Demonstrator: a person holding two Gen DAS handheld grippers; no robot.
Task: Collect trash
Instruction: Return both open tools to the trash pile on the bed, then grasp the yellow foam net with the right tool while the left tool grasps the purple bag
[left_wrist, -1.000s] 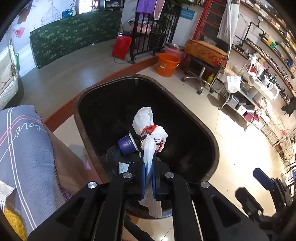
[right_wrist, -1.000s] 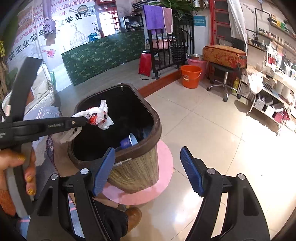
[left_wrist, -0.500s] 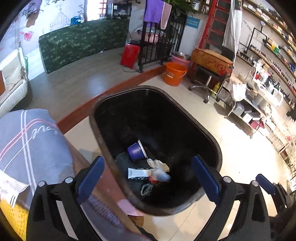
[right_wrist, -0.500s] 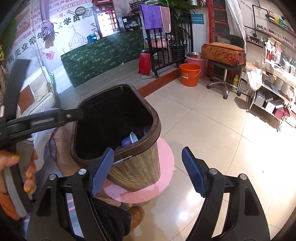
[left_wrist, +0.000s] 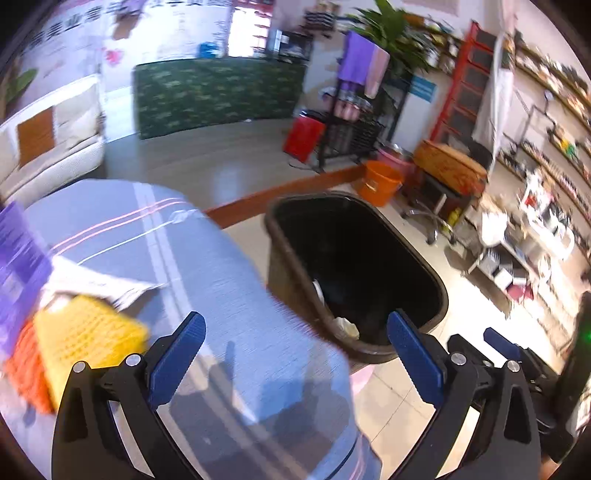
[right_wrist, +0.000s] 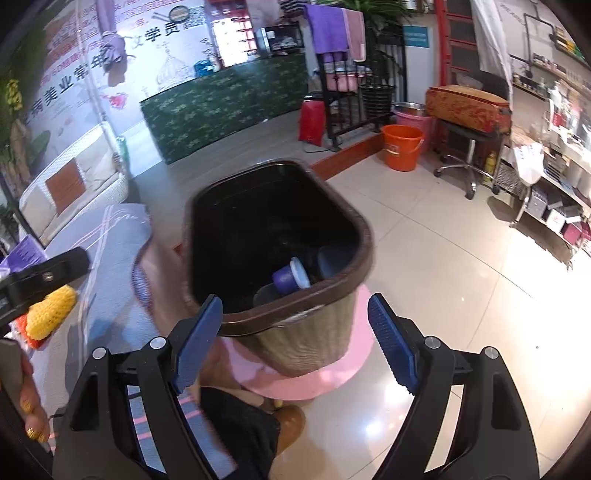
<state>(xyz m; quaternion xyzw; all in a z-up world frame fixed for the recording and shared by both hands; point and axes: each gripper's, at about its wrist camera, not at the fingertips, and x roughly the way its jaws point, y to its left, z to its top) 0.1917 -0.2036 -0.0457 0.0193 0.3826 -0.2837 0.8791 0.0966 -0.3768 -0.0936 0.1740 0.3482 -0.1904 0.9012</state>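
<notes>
Trash bin: the brown-rimmed bin (right_wrist: 295, 317) stands on a pink round mat (right_wrist: 332, 373) on the tiled floor, just beside my cloth-covered table (left_wrist: 229, 295); its woven side faces my right camera.
Trash inside: a purple cup (right_wrist: 290, 278) lies on its side near the bottom, next to a dark lid-like piece; from my left camera a crumpled white bag (left_wrist: 345, 326) shows against the near wall of the bin.
My left gripper (left_wrist: 295, 354): released, blue pads spread wide, nothing between them; it hangs over the table edge with the bin just beyond its right finger.
My right gripper (right_wrist: 295, 339): also released, pads wide apart and holding nothing; the near rim of the bin sits between them in the view.
Table: grey-blue cloth with pink and white stripes.
Still on the table: a yellow foam net (left_wrist: 88, 332) beside an orange one, white paper (left_wrist: 99, 284) and a purple packet (left_wrist: 18, 266), all blurred in my left view.
Background: an orange bucket (right_wrist: 402, 147) well apart from the bin.
</notes>
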